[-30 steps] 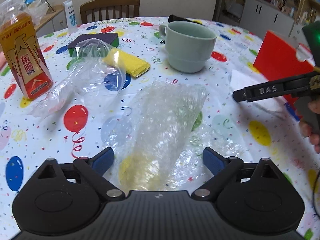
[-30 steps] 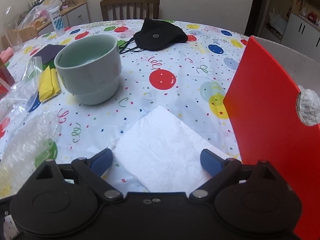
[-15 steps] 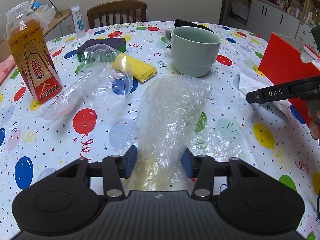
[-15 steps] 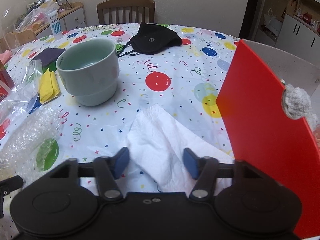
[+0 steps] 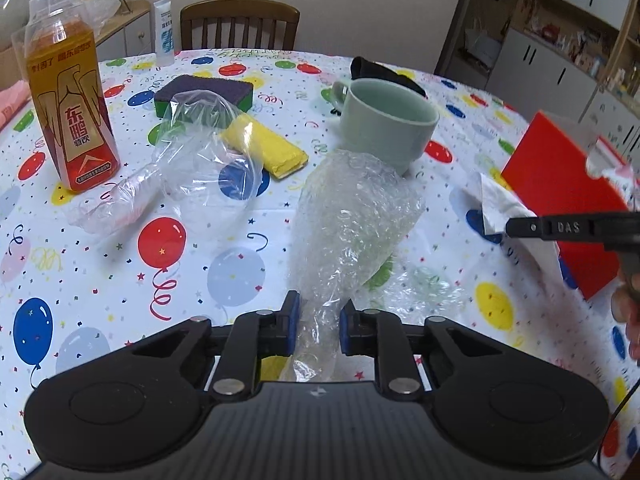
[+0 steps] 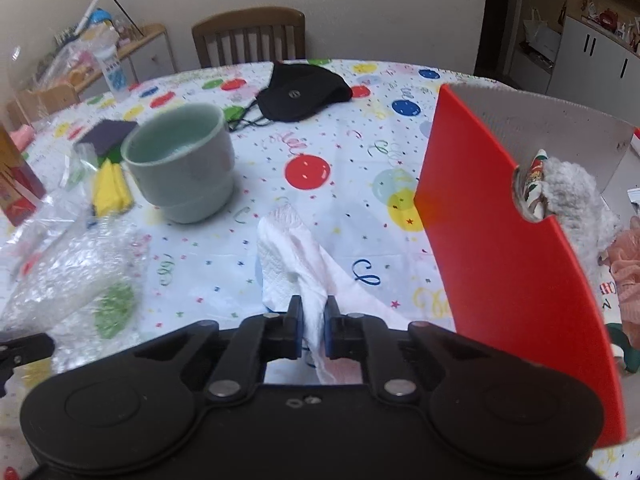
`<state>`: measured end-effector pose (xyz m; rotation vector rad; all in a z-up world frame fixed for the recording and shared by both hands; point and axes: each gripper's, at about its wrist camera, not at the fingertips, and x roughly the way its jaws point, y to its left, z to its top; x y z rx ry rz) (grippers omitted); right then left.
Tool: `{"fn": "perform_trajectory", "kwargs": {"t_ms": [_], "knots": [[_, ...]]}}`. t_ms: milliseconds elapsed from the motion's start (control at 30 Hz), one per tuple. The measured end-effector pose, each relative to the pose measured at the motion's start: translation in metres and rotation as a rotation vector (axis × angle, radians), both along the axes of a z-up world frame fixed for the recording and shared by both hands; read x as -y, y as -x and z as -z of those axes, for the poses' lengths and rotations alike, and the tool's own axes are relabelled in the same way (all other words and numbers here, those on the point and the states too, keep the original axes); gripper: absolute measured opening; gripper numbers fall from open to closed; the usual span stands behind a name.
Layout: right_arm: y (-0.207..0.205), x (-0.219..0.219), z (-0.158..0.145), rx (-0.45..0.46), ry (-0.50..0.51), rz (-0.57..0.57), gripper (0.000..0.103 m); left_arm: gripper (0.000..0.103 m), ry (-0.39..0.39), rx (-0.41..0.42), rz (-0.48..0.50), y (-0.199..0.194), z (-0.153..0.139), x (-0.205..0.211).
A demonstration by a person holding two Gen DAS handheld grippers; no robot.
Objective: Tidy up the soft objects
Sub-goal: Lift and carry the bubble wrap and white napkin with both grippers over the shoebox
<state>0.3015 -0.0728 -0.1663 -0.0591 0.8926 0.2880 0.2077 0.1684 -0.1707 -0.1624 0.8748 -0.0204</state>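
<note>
A crumpled sheet of clear bubble wrap (image 5: 352, 216) lies on the balloon-print tablecloth. My left gripper (image 5: 320, 328) is closing its jaws on the near end, and the blue pads squeeze the wrap between them. My right gripper (image 6: 313, 328) is shut on a white paper tissue (image 6: 292, 256), bunched and partly raised off the cloth. The tissue (image 5: 500, 204) and the right gripper's black finger (image 5: 560, 227) also show in the left wrist view. A red box (image 6: 500, 260) stands just right of the tissue, with a grey fluffy item (image 6: 572, 196) and a pink item (image 6: 628, 276) inside.
A pale green mug (image 5: 384, 120) stands behind the bubble wrap. A yellow cloth (image 5: 264, 146), a dark sponge (image 5: 204, 90), a clear plastic bag (image 5: 192, 160) and an orange drink bottle (image 5: 68, 108) lie to the left. A black mask (image 6: 304, 94) rests at the far side.
Both grippers went from wide open to closed. The left one pinched the bubble wrap's near end; the right one gathered the flat tissue into a bunch and raised it slightly.
</note>
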Motion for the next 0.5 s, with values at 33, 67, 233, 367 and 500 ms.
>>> {"fn": "perform_trajectory", "kwargs": {"t_ms": [33, 67, 233, 367, 500], "knots": [[0.002, 0.001, -0.004, 0.003, -0.009, -0.004, 0.007, 0.017, 0.010, 0.001, -0.003, 0.000, -0.002, -0.001], [0.004, 0.002, -0.008, 0.005, -0.020, -0.008, 0.007, 0.017, 0.021, 0.002, -0.007, 0.000, -0.004, -0.002], [0.016, 0.010, -0.033, 0.028, -0.084, -0.018, 0.007, 0.017, 0.060, 0.023, -0.016, 0.002, -0.018, -0.005], [0.024, 0.018, -0.055, 0.051, -0.139, -0.027, 0.007, 0.017, 0.082, 0.042, -0.014, 0.003, -0.033, -0.003], [0.031, 0.029, -0.080, 0.085, -0.188, -0.037, 0.007, 0.017, 0.102, 0.073, -0.001, 0.005, -0.051, 0.004]]}}
